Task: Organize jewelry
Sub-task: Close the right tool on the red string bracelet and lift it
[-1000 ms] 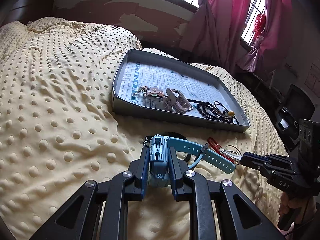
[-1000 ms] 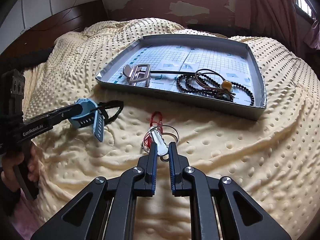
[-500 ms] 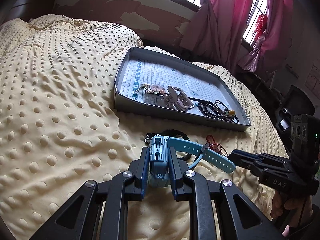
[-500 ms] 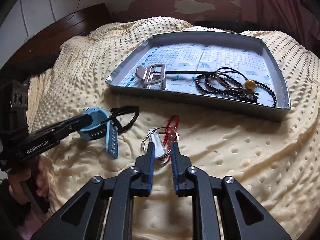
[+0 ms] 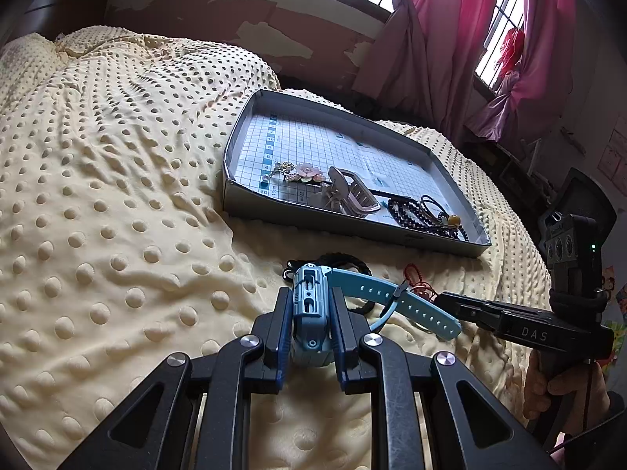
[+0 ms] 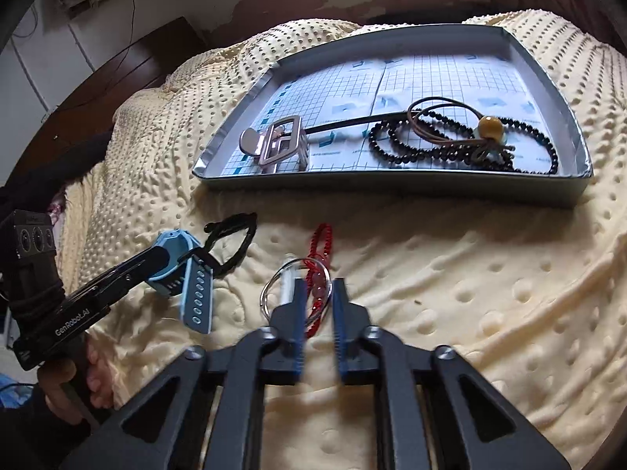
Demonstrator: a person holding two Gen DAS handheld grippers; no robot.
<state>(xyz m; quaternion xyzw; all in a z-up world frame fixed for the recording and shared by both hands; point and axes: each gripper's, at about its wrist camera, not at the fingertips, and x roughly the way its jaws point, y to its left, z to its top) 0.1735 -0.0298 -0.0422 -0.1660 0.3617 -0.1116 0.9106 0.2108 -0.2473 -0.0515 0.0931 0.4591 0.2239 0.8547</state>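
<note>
My left gripper [image 5: 311,297] is shut on the body of a light blue watch [image 5: 309,313], whose strap [image 5: 411,309] hangs out to the right. In the right wrist view the left gripper [image 6: 172,258] holds the watch [image 6: 172,239] just over the bedcover. My right gripper [image 6: 317,286] is open by a narrow gap, its fingers astride a red string bracelet [image 6: 323,239] and part of a key ring [image 6: 270,293]. A black braided bracelet [image 6: 235,227] lies beside the watch. The grey tray [image 6: 392,184] beyond holds a hair claw [image 6: 278,145] and black beads [image 6: 392,145].
A flower brooch [image 5: 305,172] lies in the tray's [image 5: 352,223] near left corner. The yellow dotted bedcover [image 5: 117,196] spreads wide to the left. Pink curtains [image 5: 450,39] and a window are at the back right; a dark headboard [image 6: 117,70] stands behind the bed.
My right gripper's fingers have parted from the key and now straddle the red string and ring. The left gripper still holds the watch, with the tray a little farther off.
</note>
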